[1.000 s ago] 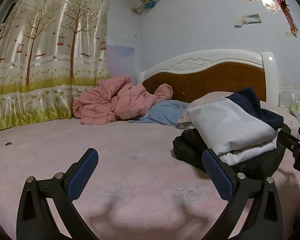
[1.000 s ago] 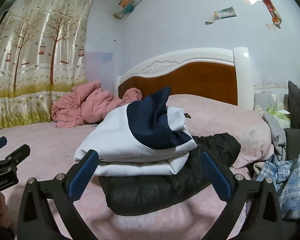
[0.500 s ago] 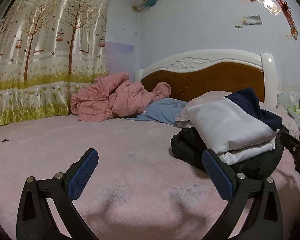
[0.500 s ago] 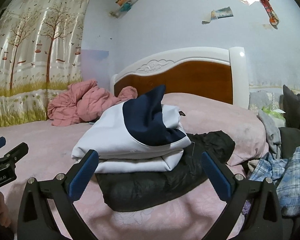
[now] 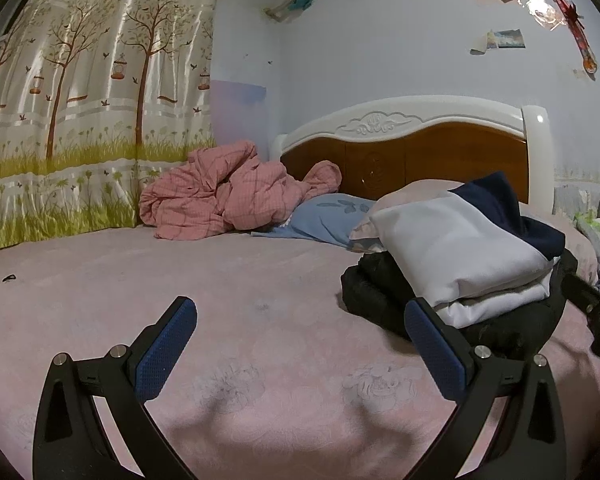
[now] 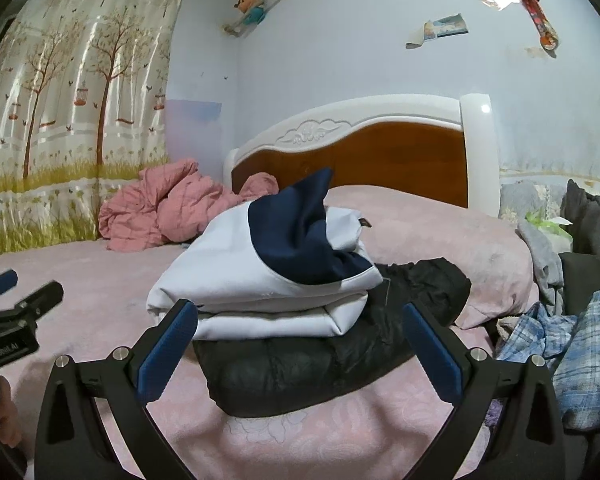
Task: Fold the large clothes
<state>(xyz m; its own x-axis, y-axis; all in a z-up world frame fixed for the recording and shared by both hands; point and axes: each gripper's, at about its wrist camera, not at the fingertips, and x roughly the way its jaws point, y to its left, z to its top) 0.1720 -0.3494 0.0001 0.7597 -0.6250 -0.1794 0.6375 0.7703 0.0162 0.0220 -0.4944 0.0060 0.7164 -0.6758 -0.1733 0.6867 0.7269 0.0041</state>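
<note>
Two grippers, left gripper (image 5: pixel 300 344) and right gripper (image 6: pixel 300 344), jaws spread, empty; folded white-navy garment (image 6: pixel 268 276) atop black jacket (image 6: pixel 320 364).

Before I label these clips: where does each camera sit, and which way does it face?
Left wrist: on the left gripper, low over the pink bedspread, facing the headboard; open jaws show.
Right wrist: on the right gripper, facing the white-and-navy folded garment on a black jacket.
Shared: that stack, headboard, pink quilt.
</note>
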